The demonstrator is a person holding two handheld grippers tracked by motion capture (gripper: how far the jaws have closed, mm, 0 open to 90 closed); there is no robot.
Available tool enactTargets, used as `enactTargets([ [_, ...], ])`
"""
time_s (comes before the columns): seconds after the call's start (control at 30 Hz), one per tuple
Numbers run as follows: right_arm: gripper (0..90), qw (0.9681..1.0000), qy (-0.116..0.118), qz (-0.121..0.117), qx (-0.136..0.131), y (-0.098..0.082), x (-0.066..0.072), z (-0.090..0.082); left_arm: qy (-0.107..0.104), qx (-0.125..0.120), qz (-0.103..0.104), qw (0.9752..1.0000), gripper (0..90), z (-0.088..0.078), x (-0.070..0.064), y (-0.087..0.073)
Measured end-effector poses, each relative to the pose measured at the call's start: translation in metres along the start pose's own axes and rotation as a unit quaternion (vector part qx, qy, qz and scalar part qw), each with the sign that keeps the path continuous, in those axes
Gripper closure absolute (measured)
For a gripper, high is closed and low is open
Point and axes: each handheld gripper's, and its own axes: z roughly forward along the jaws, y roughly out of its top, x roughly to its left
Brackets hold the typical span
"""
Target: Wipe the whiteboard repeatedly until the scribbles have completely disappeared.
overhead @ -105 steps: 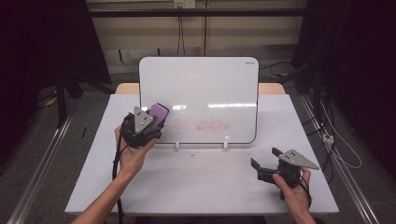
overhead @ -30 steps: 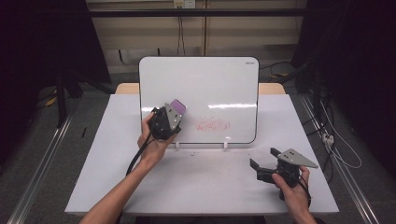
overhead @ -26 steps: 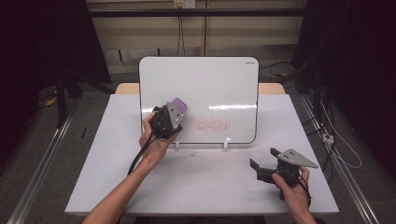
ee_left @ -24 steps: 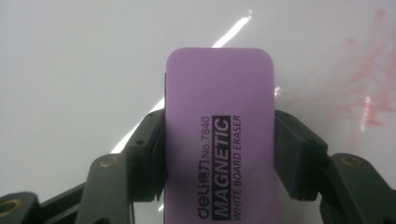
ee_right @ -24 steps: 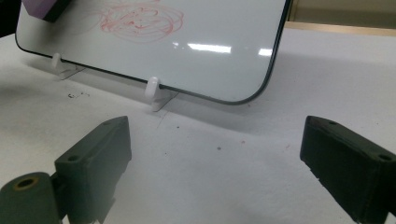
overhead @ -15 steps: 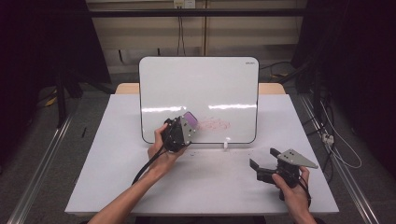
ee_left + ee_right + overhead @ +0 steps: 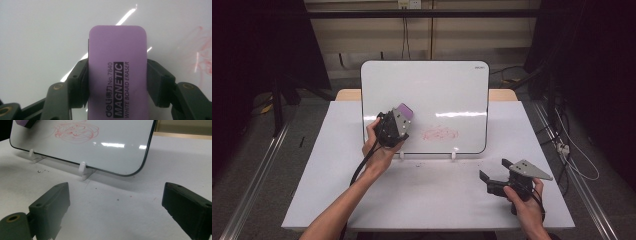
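A whiteboard (image 7: pixel 427 95) stands upright on two white feet at the back of the table, with a red scribble (image 7: pixel 440 134) low on its face. My left gripper (image 7: pixel 398 116) is shut on a purple magnetic whiteboard eraser (image 7: pixel 117 72), held against the board just left of the scribble (image 7: pixel 202 57). The eraser (image 7: pixel 403 110) shows purple above the gripper's body. My right gripper (image 7: pixel 493 170) rests low at the table's front right, open with nothing between its jaws. In the right gripper view the scribble (image 7: pixel 76 130) sits upper left and the eraser's corner (image 7: pixel 25 123) beside it.
The white table top (image 7: pixel 432 195) has small dark crumbs in front of the board's feet (image 7: pixel 83 171). Cables trail from both grippers. Dark curtains and floor rails flank the table, and cables lie on the floor at the right.
My left hand has carried the eraser back to the left and slightly up along the board, away from the scribble it was nearer to half a second ago. The right gripper has stayed still.
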Motion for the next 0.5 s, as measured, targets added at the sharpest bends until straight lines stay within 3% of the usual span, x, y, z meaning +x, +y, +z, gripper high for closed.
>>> enactTargets([
  [0.07, 6.0, 1.0, 0.0, 0.0, -0.001, 0.0, 0.0, 0.0, -0.001, -0.003, 0.006, 1.0, 41.3, 0.0, -0.007, -0.002],
  [0.13, 6.0, 1.0, -0.001, 0.0, -0.001, 0.0, 0.001, 0.0, -0.01, -0.004, 0.0, 0.9999, 41.3, -0.001, -0.015, -0.004],
  [0.5, 6.0, 1.0, 0.001, -0.002, 0.004, 0.0, 0.001, 0.002, -0.04, -0.008, 0.029, 0.9987, 41.3, 0.001, -0.051, -0.001],
])
